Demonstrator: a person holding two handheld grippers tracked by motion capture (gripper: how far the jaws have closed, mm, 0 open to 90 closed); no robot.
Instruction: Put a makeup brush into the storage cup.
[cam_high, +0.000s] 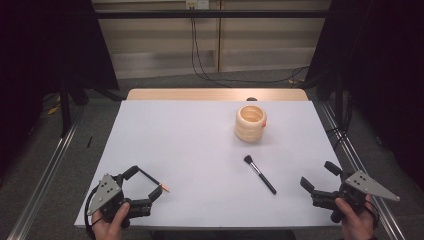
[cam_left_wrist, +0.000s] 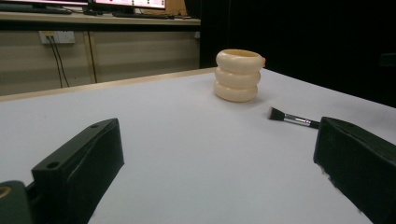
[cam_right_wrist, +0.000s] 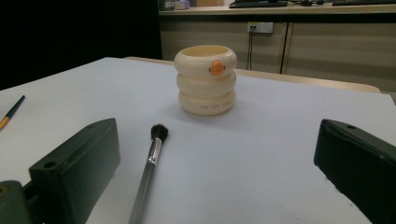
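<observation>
Figure: both tongs at rest at the near edge of the white table (cam_high: 200, 150), jaws spread and holding nothing. The left tongs (cam_high: 145, 186) sit at 7 o'clock of the table; a thin dark pencil (cam_high: 155, 181) with an orange tip lies between its jaws, apparently untouched. The right tongs (cam_high: 320, 179) sit at 5 o'clock. The makeup brush (cam_high: 260, 174) lies flat just right of centre, at 10 o'clock from the right tongs, bristles pointing toward the cream holder (cam_high: 250, 123), which stands upright at 1 o'clock, well apart from the brush.

Handling, as judged: the brush is light and stiff, its slim black handle and metal ferrule (cam_right_wrist: 155, 151) smooth and liable to roll; the soft tuft (cam_right_wrist: 159, 132) should be spared. Pinch the handle mid-length. The holder, three stacked rounded rings, looks glossy, rigid, open-topped, with an orange button (cam_right_wrist: 216, 67) on its wall.
</observation>
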